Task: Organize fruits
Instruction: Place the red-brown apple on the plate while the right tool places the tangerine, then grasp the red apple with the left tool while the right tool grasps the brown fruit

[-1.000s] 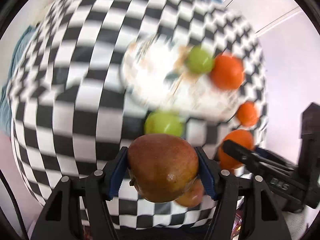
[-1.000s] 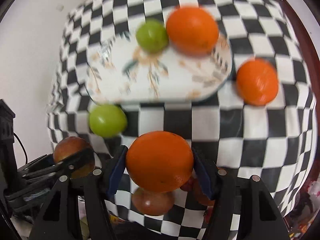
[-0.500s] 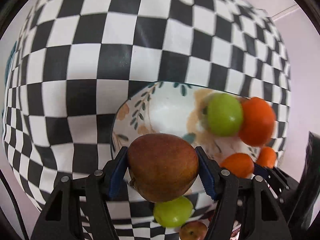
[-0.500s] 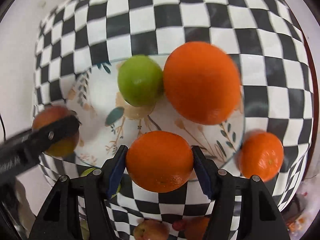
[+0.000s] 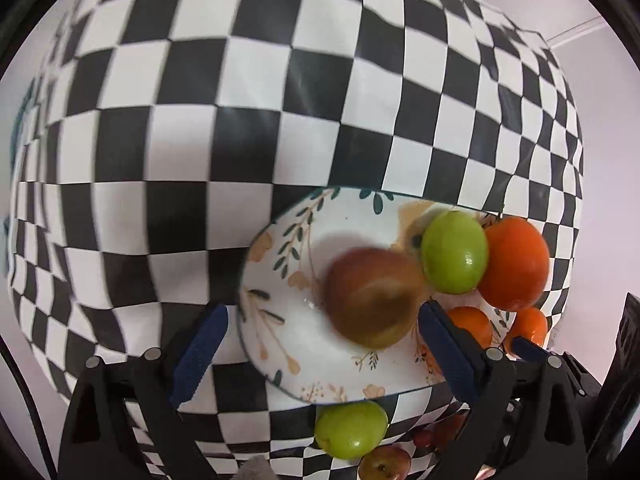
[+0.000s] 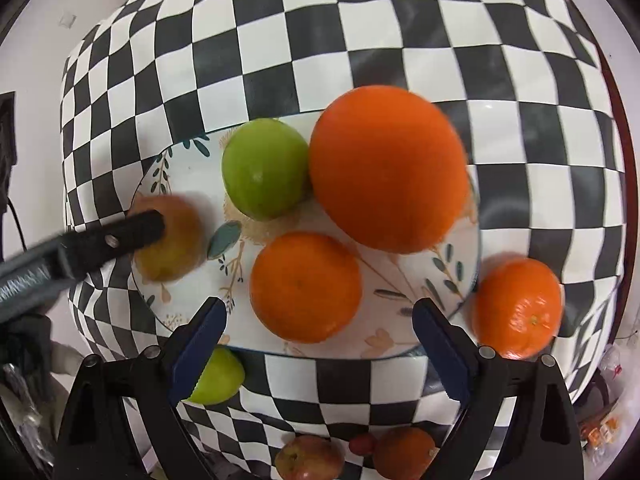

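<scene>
Lying apple [image 5: 372,298] — between opening hand-held gripper [image 5: 320,354]

You are working over a table draped in a black-and-white checkered cloth [image 6: 400,32]. Directly on the cloth sits a white plate with a leaf and flower pattern [image 6: 188,172]. To the plate's right, just beside its rim, a small orange [image 6: 518,306] rests on the cloth. At the plate's near-left edge lies a green fruit [image 5: 351,429]. Nearer still, at the cloth's near edge, you have a reddish apple [image 6: 308,458] and another orange fruit [image 6: 404,452].
</scene>
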A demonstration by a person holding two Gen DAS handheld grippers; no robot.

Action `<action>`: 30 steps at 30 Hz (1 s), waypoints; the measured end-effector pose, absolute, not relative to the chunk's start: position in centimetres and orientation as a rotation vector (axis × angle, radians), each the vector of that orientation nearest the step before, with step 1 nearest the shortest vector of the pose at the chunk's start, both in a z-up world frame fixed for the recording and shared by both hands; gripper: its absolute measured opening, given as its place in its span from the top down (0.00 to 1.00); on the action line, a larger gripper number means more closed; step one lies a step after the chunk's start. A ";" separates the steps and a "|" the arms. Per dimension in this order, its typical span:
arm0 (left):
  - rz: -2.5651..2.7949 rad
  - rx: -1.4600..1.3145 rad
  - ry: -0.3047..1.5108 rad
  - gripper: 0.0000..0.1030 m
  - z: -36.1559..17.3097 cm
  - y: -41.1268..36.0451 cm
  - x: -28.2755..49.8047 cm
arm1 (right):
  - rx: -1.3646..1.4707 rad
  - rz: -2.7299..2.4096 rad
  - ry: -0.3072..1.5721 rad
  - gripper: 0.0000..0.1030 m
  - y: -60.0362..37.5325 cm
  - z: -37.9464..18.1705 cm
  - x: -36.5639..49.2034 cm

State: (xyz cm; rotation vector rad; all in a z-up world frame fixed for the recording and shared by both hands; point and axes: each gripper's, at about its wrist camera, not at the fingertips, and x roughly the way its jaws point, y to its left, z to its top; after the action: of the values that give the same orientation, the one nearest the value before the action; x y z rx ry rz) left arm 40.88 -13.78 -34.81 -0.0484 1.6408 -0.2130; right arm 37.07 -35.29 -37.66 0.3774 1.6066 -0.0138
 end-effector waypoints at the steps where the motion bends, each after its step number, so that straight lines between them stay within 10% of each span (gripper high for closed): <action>1: -0.210 -0.041 1.623 0.05 -34.1 -13.6 40.6 | 0.360 -0.022 1.597 0.07 -35.6 -37.1 36.7; 30: -0.203 0.053 1.229 0.05 -20.7 -13.5 25.6 | 0.221 -0.068 1.273 0.07 -33.0 -24.4 24.8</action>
State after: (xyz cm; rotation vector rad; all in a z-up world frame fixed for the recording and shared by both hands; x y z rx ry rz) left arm 25.55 -13.50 -20.71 0.0529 1.2286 -0.2032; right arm 24.76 -32.97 -24.40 0.2212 1.2733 -0.0684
